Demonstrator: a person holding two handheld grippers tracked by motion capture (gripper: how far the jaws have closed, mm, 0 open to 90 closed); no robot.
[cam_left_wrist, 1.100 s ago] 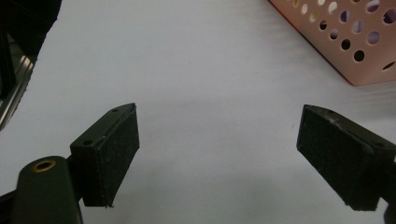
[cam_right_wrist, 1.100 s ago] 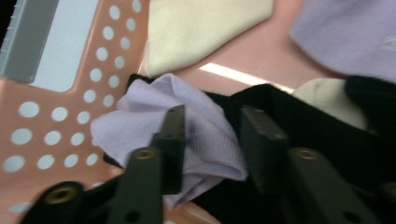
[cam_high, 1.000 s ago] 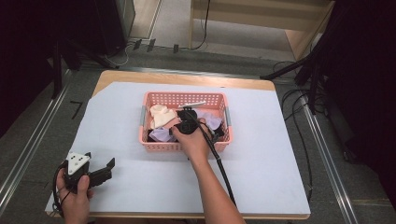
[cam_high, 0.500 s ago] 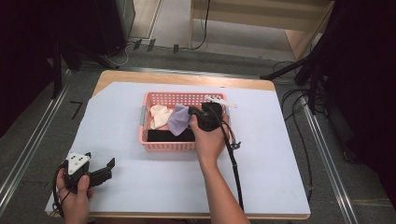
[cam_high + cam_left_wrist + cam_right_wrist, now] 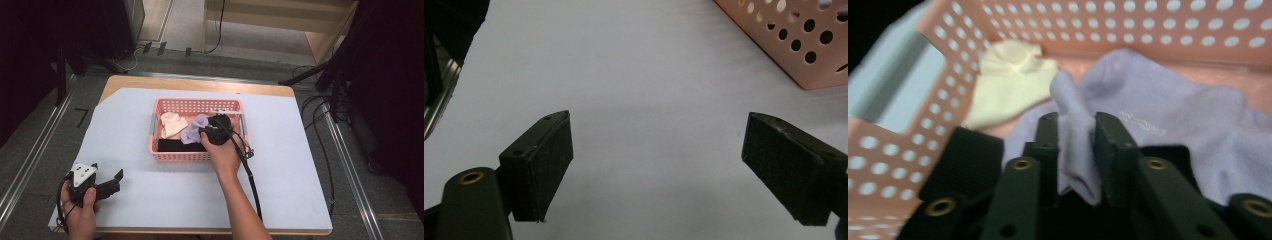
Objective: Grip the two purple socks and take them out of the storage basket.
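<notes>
- High view: we see a wooden table under a pale sheet that leaves a strip of wood bare along the far edge. It stands on a grey floor with metal rails at left and right, cables at the right of the frame and a wooden frame at the top.
- A pink basket sits at the middle of the sheet. It holds a cream sock at its left, a lilac sock at its centre and a dark cloth along its near wall.
- The right gripper reaches into the basket from the near right, just right of centre in the frame.
- In the right gripper view we see a fold of the lilac sock standing between the two jaws, which have just been opening. The pads lie close on either side of the fold; we cannot tell whether they press on it.
- The fold runs up the frame between the jaws, its doubled end toward the bottom. The rest of the sock spreads to the right along the far wall, its long axis roughly across the frame.
- The left gripper rests at the lower left of the high view, well apart from the basket.
- In the left gripper view its jaws stand wide apart over bare sheet with nothing between them, a basket corner at upper right.
</notes>
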